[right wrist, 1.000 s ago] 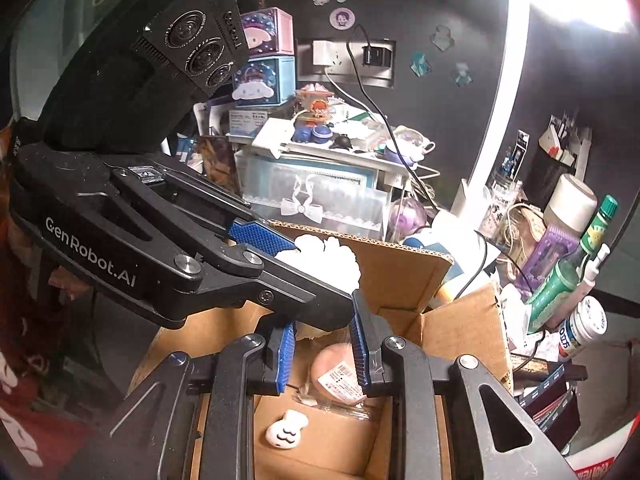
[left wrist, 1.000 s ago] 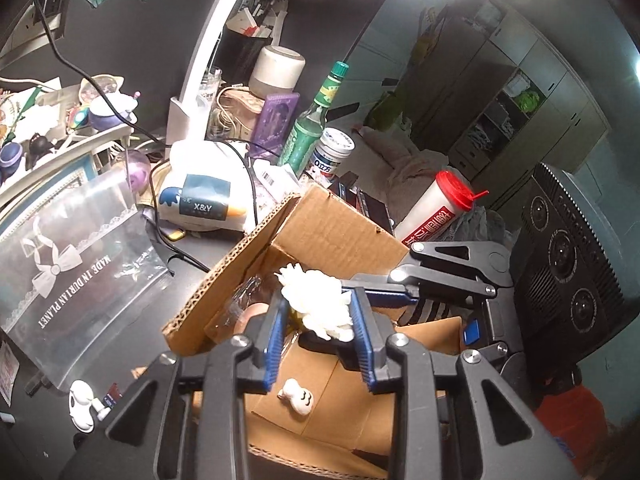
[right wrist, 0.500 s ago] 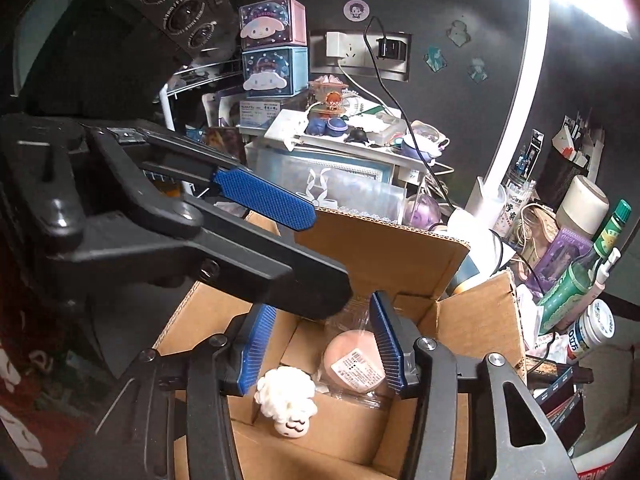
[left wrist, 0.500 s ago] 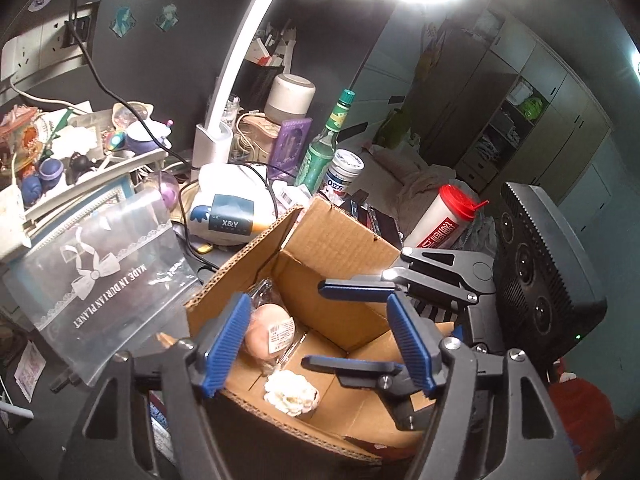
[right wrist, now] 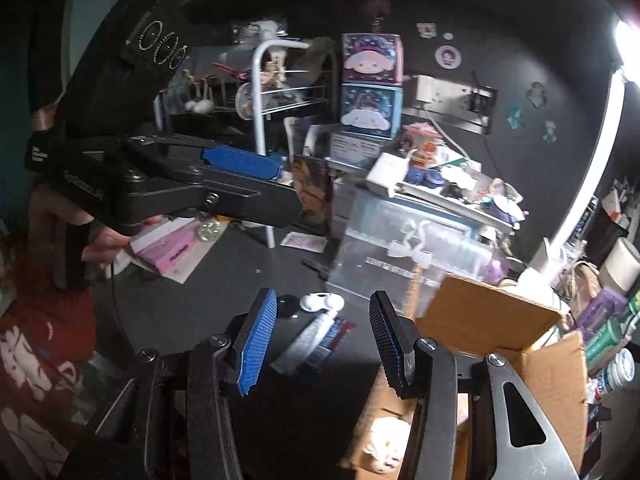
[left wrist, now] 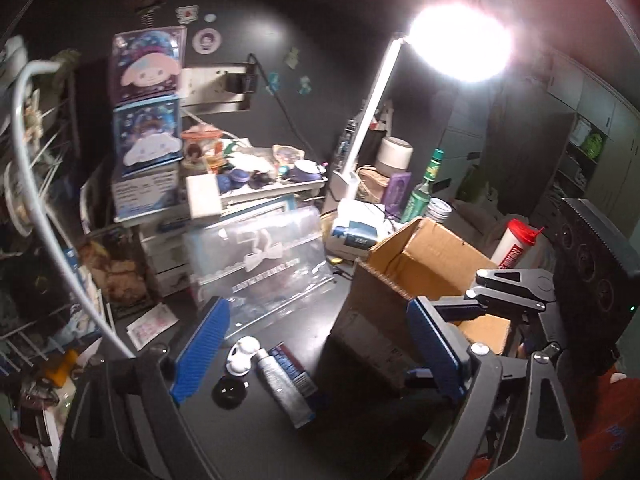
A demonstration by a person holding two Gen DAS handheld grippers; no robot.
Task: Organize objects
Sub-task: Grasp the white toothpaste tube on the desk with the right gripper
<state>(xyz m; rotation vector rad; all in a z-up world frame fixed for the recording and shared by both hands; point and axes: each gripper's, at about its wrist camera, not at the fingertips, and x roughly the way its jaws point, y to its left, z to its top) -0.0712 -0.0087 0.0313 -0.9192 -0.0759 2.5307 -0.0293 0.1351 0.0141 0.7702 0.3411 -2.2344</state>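
Note:
An open cardboard box [left wrist: 416, 264] stands on the dark desk, at the right of both views [right wrist: 492, 320]. A white fluffy toy [right wrist: 380, 444] lies inside it. My left gripper [left wrist: 316, 344] is open and empty, left of the box, over a silver tube [left wrist: 284, 388], a small white figure [left wrist: 242, 354] and a black round cap [left wrist: 229, 391]. My right gripper [right wrist: 322, 340] is open and empty, over the same tube [right wrist: 316, 336] and white figure [right wrist: 322, 303]. The left gripper [right wrist: 240, 168] also shows at upper left of the right wrist view.
A clear plastic pouch with a bow [left wrist: 260, 264] leans behind the tube. Stacked cartoon boxes [left wrist: 146, 108], a cluttered shelf, a white lamp [left wrist: 372, 120], a green bottle [left wrist: 420, 188] and a red-capped bottle [left wrist: 514, 246] crowd the back. Pink packets [right wrist: 168, 250] lie at left.
The left gripper opened and dropped the white fluffy toy into the box. Both grippers then swung left, away from the box, toward the tube on the desk.

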